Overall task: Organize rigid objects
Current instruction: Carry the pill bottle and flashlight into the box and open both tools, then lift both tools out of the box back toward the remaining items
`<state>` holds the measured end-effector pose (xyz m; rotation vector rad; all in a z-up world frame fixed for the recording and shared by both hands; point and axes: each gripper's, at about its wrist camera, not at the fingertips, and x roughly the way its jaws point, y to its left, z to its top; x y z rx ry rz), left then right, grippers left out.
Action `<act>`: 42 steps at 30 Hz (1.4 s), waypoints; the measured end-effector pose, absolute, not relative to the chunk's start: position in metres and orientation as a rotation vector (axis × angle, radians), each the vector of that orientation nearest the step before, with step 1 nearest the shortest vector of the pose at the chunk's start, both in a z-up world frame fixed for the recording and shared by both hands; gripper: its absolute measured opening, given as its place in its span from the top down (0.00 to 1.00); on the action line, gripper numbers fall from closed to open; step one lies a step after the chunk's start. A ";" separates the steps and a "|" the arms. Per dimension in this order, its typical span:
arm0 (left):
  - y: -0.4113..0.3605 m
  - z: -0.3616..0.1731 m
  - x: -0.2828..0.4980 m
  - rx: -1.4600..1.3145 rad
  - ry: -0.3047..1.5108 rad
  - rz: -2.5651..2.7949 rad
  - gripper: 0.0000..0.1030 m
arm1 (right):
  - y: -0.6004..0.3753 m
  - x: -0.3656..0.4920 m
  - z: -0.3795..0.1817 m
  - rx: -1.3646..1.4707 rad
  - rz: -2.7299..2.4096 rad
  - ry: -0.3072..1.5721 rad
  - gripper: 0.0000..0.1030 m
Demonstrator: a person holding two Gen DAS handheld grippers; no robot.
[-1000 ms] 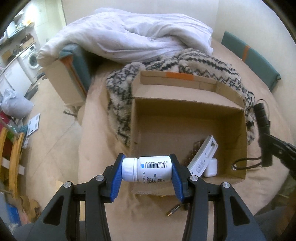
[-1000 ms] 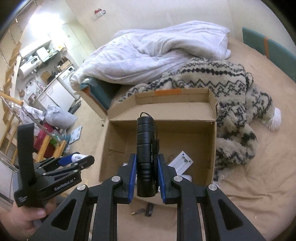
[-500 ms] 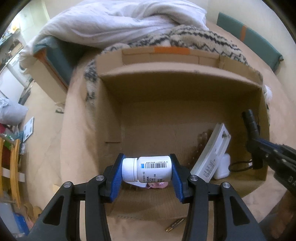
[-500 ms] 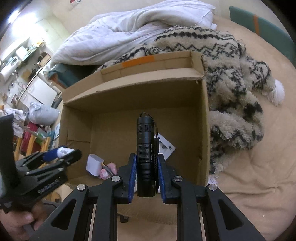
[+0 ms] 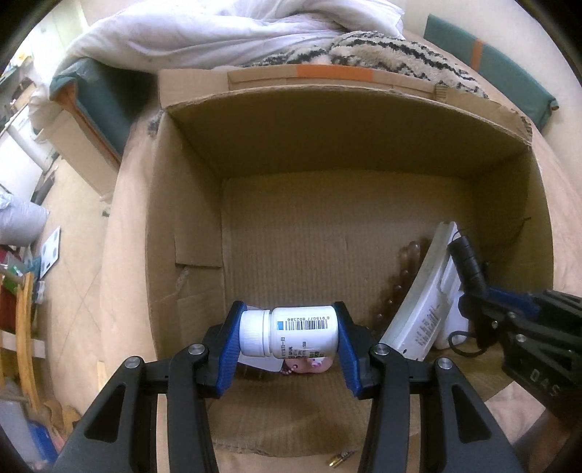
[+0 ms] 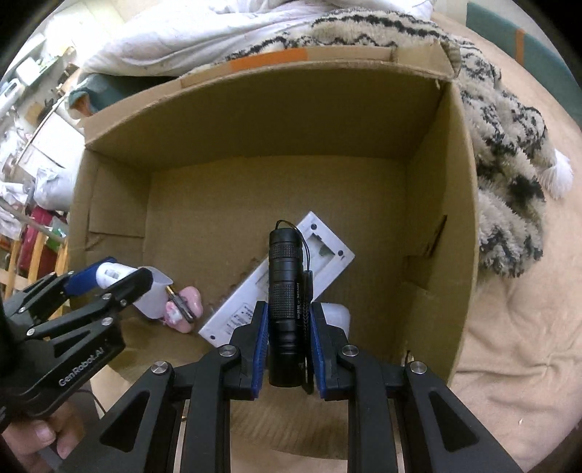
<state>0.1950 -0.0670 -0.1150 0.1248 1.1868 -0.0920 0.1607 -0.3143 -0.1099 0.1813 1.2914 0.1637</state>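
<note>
Bottle [image 5: 289, 336], white with a barcode label and a ribbed cap on its left end, lies crosswise between the blue pads of the left gripper [image 5: 290, 344], whose jaws are closed on its two ends; it hangs over the near part of the open cardboard box [image 5: 189, 203], inside its walls. The right gripper [image 6: 286, 347] has its jaws pressed on the sides of a black torch [image 6: 285, 313], which points away from the camera along the fingers, its thin cord hanging down the right side. This torch is also held above the near right part of the box floor. In the left view the right gripper [image 5: 480, 314] comes in from the right with the torch [image 5: 467, 265] sticking up from it; in the right view the left gripper [image 6: 109, 278] comes in from the left, a hand [image 6: 40, 436] on its handle. On the box floor under the bottle lie a white cup [image 6: 154, 296] on its side, a pink toy [image 6: 185, 309] and a small dark plug [image 6: 180, 302] on top of it. To the right a long white device [image 6: 251, 302] lies slantwise, with a white case [image 6: 336, 316] by its near end. A row of brown beads [image 5: 398, 280] shows left of the device. Beyond the box sit a patterned fleece [image 6: 502, 120] and a white duvet [image 5: 218, 32]; all rest on a beige sheet [image 6: 509, 364]. A brass bit [image 5: 340, 456] lies on the sheet just near the box.
</note>
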 end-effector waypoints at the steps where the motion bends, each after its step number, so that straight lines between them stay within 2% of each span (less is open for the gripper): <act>1: -0.067 -0.115 0.196 0.126 1.187 -0.091 0.58 | -0.315 0.161 -0.111 0.180 0.160 1.295 0.78; 13: -0.067 -0.113 0.191 0.137 1.182 -0.087 0.58 | -0.315 0.168 -0.109 0.228 0.168 1.281 0.76; 14: -0.068 -0.112 0.191 0.147 1.177 -0.088 0.58 | -0.314 0.168 -0.105 0.225 0.169 1.265 0.72; 16: -0.069 -0.110 0.191 0.153 1.171 -0.089 0.58 | -0.314 0.168 -0.097 0.227 0.179 1.229 0.54; 17: -0.069 -0.109 0.190 0.155 1.167 -0.088 0.58 | -0.314 0.168 -0.093 0.233 0.184 1.204 0.36; 18: -0.069 -0.107 0.190 0.155 1.164 -0.086 0.57 | -0.315 0.167 -0.088 0.241 0.192 1.180 0.30; 20: -0.068 -0.104 0.190 0.148 1.157 -0.091 0.53 | -0.315 0.168 -0.083 0.241 0.195 1.154 0.28; 22: -0.068 -0.101 0.191 0.135 1.146 -0.095 0.40 | -0.317 0.169 -0.080 0.255 0.196 1.135 0.20; 24: -0.067 -0.097 0.191 0.130 1.131 -0.087 0.37 | -0.321 0.169 -0.077 0.273 0.186 1.115 0.08; 42: -0.059 -0.087 0.187 0.099 1.112 -0.071 0.37 | -0.327 0.167 -0.071 0.311 0.170 1.090 0.06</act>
